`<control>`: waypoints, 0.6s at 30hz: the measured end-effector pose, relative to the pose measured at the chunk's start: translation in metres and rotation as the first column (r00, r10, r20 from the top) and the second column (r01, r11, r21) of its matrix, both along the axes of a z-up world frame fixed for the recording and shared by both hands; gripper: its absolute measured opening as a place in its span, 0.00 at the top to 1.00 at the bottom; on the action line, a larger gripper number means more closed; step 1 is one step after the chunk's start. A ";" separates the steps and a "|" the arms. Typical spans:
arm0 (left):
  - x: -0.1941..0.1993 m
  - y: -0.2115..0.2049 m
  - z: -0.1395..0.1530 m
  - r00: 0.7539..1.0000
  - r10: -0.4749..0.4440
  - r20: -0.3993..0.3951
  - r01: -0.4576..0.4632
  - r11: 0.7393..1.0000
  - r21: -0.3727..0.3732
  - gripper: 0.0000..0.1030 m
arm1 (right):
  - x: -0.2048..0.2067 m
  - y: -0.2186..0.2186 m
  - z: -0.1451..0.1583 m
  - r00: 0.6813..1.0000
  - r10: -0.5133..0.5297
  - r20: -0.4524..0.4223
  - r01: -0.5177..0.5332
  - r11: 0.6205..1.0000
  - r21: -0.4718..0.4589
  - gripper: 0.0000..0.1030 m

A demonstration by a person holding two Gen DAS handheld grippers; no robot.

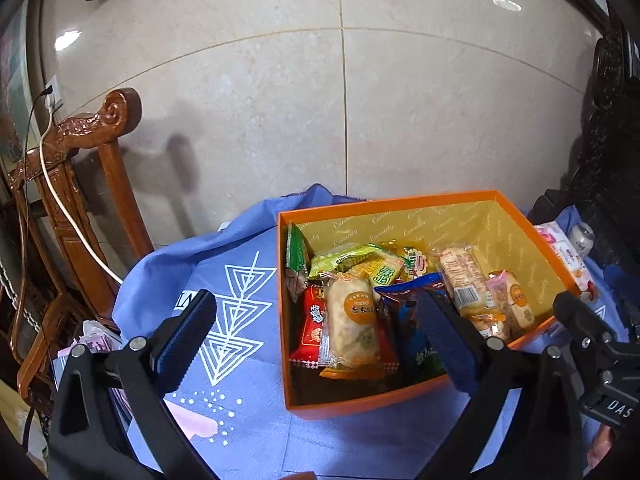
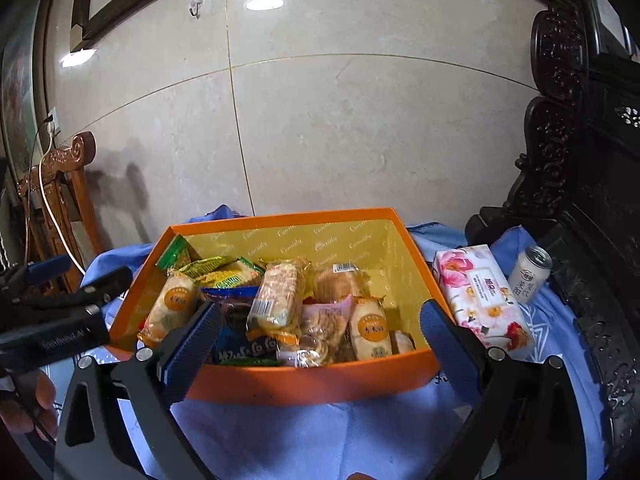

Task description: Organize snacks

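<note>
While both tools are held back from the box, the scene can be set out as follows.

Left gripper: spread wide and empty; one finger is seen over the blue cloth, the other over the near left part of the box, so that nothing is pinched.

Right gripper: likewise spread and empty, held in front of the near wall of the box with its fingers either side of the packets.

Orange box: set on the cloth-covered table, open at the top, towards the back edge by the tiled wall; it appears to be used as the collecting place.

Snacks: all visible packets are lying inside the box, heaped loosely and overlapping rather than ranked; a rice cracker pack lies near the left wall, a blue packet against the near wall, green packets towards the back left corner.

Stage: judged as late or between picks, since no snack packet is seen loose on the cloth.

Tissue pack: left just beside the right wall of the box, outside it, presumably because it is no snack.

Can: stood upright beyond the tissues, near the right edge of the table.

Wooden chair: stood off the left side, with a white cable draped over it.
</note>
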State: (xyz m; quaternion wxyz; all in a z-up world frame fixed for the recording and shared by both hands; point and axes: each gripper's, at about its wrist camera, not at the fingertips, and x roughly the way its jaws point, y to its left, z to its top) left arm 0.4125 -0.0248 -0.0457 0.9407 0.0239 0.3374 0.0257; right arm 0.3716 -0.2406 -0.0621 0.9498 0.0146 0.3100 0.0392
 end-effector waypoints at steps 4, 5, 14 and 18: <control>-0.007 0.003 0.003 1.000 0.004 0.003 -0.004 1.000 -0.005 0.04 | -0.005 -0.002 -0.001 1.000 -0.005 -0.010 0.005 1.000 -0.011 0.03; -0.009 0.004 0.004 1.000 0.005 0.003 -0.005 1.000 -0.006 0.04 | -0.006 -0.003 -0.001 1.000 -0.006 -0.012 0.006 1.000 -0.011 0.03; -0.018 0.008 0.007 1.000 0.004 0.004 -0.004 1.000 -0.011 0.04 | -0.010 -0.001 0.002 1.000 -0.003 -0.013 0.003 1.000 -0.016 0.03; -0.019 0.007 0.007 1.000 -0.001 0.003 0.001 1.000 -0.009 0.04 | -0.011 0.000 0.002 1.000 0.001 -0.011 -0.001 1.000 -0.020 0.03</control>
